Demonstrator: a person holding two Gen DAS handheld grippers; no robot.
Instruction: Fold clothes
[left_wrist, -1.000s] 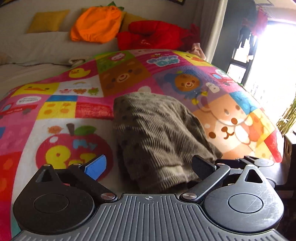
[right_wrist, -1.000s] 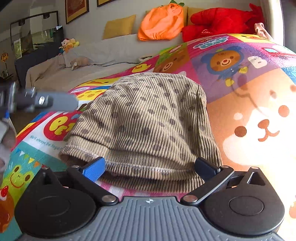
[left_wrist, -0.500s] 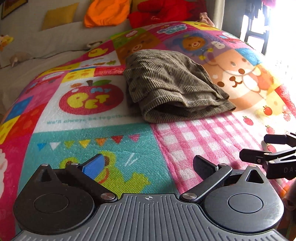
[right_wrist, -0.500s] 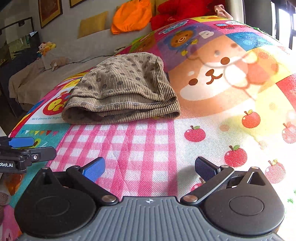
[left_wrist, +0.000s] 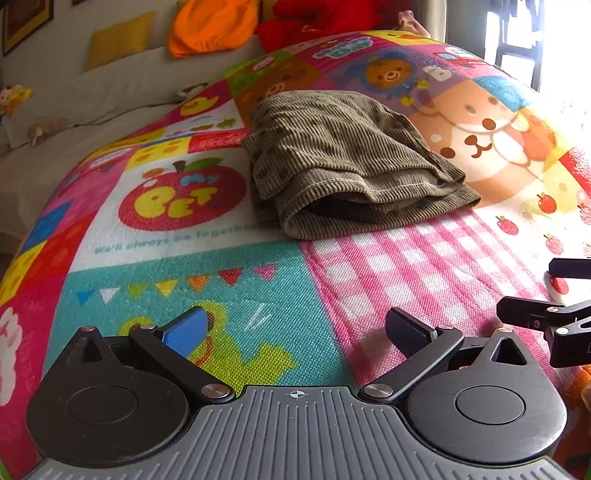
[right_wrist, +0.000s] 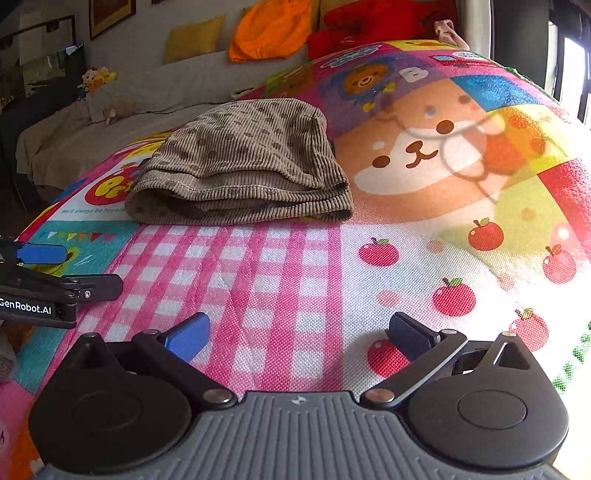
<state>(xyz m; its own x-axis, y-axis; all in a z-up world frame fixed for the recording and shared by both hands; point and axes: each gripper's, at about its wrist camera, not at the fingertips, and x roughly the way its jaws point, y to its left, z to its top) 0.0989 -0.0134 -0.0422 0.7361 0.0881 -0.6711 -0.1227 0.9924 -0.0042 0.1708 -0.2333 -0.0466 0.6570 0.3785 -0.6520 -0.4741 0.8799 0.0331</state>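
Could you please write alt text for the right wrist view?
A folded brown dotted corduroy garment lies on a colourful cartoon play mat. The right gripper hovers before it, jaws open and empty; the left gripper shows at the left edge.

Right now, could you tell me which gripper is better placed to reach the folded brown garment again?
Probably the right gripper. In its view the folded brown garment lies only slightly left of its line. For the left gripper the garment sits further off to the right. Both are open, clear of the play mat; the margin is small.
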